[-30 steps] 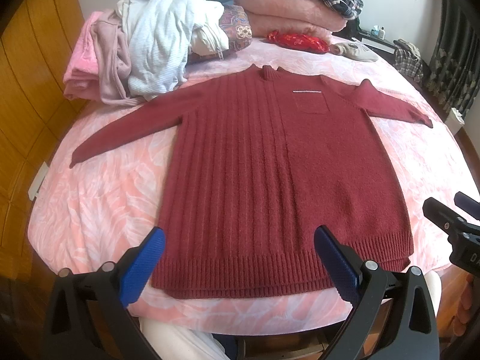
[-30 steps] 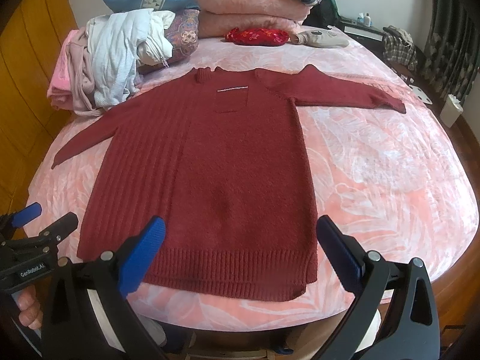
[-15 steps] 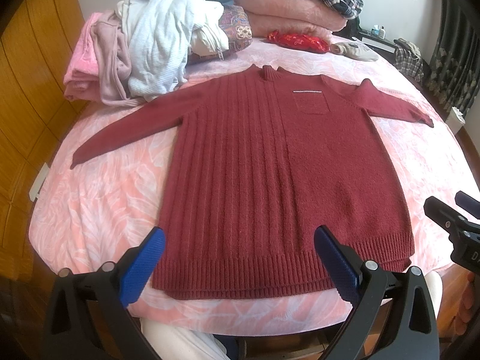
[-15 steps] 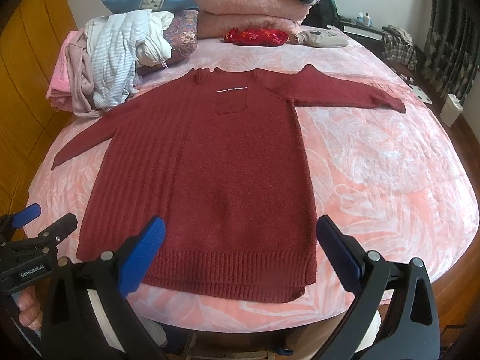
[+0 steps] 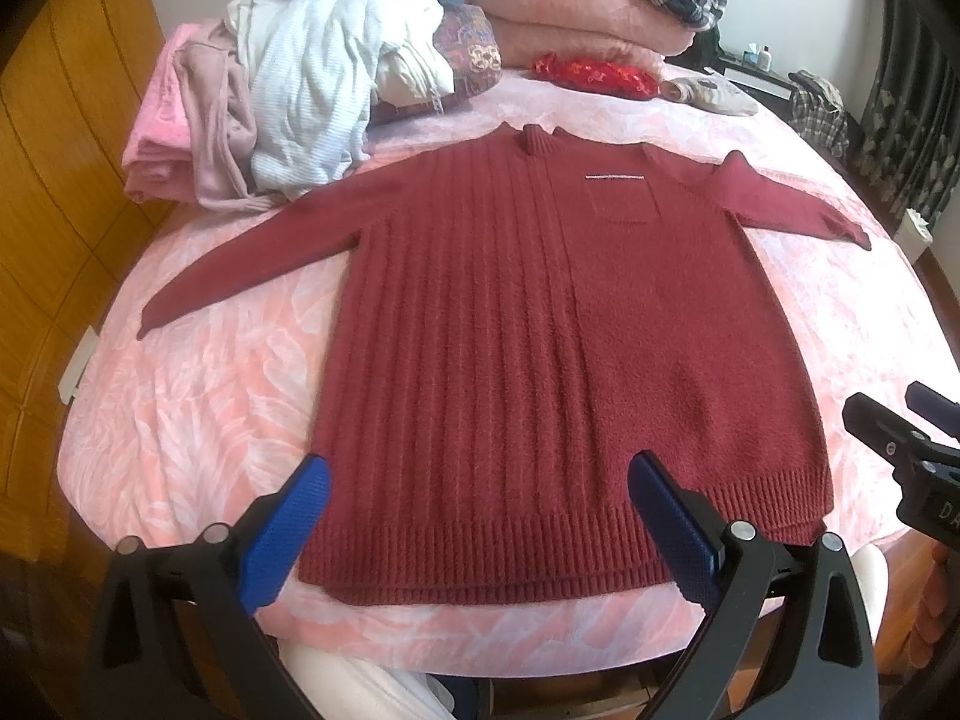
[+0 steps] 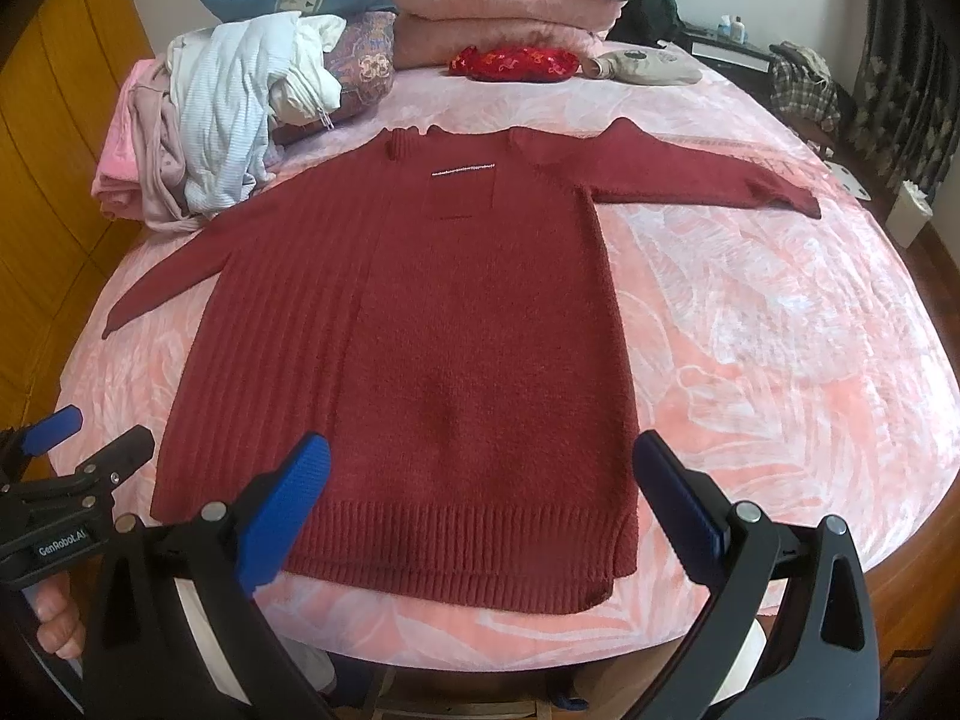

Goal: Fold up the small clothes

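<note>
I am steering two hand-held grippers over a bed (image 5: 198, 396) covered in a pink leaf-print spread. In the last second almost nothing has changed: the dark red sweater (image 5: 558, 348) lies where it lay, and both grippers have held their hover just off the near edge of the bed. I read that as spreading finished and the first fold not yet begun.

The sweater lies flat, face up, in the middle of the bed. Its long axis runs from 6 o'clock to 12 o'clock: the ribbed hem (image 5: 498, 564) is nearest me at 6, the collar (image 5: 534, 141) points away at 12. One sleeve reaches out toward 9 o'clock, the other toward 2 o'clock. A small chest pocket (image 6: 459, 195) sits right of the collar.

The left gripper (image 5: 480, 531) hangs over the hem with its blue pads wide apart, holding nothing. The right gripper (image 6: 483, 507) hangs over the hem's right half, likewise spread and empty; a hand (image 6: 57, 630) is visible at its 8 o'clock, holding the left tool.

At 11 o'clock a heap of unfolded clothes (image 5: 288, 120) rests near the left sleeve. Folded pink blankets (image 6: 504, 6) are stacked at 12 o'clock.

My judgement: a sleeve is the likely first grasp.
</note>
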Motion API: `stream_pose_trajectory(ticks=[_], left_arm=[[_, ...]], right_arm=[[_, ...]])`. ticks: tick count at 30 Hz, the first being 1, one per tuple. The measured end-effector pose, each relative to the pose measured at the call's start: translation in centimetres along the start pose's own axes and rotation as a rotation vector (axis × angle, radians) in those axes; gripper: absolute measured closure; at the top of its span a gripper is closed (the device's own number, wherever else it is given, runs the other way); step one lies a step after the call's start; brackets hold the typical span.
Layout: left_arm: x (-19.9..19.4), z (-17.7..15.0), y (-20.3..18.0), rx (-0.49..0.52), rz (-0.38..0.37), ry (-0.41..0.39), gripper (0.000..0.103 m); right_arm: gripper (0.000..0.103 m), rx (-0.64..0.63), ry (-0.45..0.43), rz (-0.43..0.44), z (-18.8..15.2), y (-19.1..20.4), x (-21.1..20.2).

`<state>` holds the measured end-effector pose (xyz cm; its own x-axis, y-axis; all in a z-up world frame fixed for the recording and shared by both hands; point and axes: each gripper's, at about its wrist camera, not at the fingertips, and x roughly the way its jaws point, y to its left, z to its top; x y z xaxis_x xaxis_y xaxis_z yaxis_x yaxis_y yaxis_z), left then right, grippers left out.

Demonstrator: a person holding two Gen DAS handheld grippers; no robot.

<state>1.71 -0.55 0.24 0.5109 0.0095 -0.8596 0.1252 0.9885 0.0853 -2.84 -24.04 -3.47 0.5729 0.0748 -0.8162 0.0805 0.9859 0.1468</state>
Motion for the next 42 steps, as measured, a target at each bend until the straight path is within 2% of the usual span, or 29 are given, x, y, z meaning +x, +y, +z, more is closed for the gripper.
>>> stream_pose_trajectory(ticks=[7,12,16,24,28,31,34,37,42], left_arm=[[2.0,1.6,-1.5,0.022,0.0,0.016,0.004],[5.0,5.6,-4.3,0.062,0.018,0.013,0.004],[7.9,10.6,-7.7,0.083,0.014,-0.002,0.004],[14.2,21.1,-15.9,0.024,-0.054,-0.029,0.004],[17.7,24.9,-20.5,0.011,-0.081,-0.018,0.004],[19.7,26.3,-23.3,0.017,-0.093,-0.012,0.004],[21.8,27.5,-25.7,0.024,-0.1,0.004,0.004],[23.4,28.5,-27.9,0.041,-0.1,0.02,0.004],[24.9,29.4,-30.7,0.055,-0.105,0.022,0.004]], right_arm=[[0.003,0.001,0.021,0.018,1.4,-1.6,1.7],[0.003,0.018,0.034,-0.019,5.0,-6.0,3.4],[0.003,0.036,0.009,-0.124,9.9,-12.4,4.6],[0.003,0.118,0.028,-0.237,18.9,-27.0,9.8],[0.003,0.229,0.091,-0.212,22.1,-35.1,13.9],[0.003,0.285,0.137,-0.221,23.1,-40.1,17.0],[0.003,0.338,0.184,-0.191,23.4,-44.4,19.8],[0.003,0.371,0.205,-0.156,23.4,-47.0,21.7],[0.006,0.409,0.232,-0.093,23.2,-48.9,24.2]])
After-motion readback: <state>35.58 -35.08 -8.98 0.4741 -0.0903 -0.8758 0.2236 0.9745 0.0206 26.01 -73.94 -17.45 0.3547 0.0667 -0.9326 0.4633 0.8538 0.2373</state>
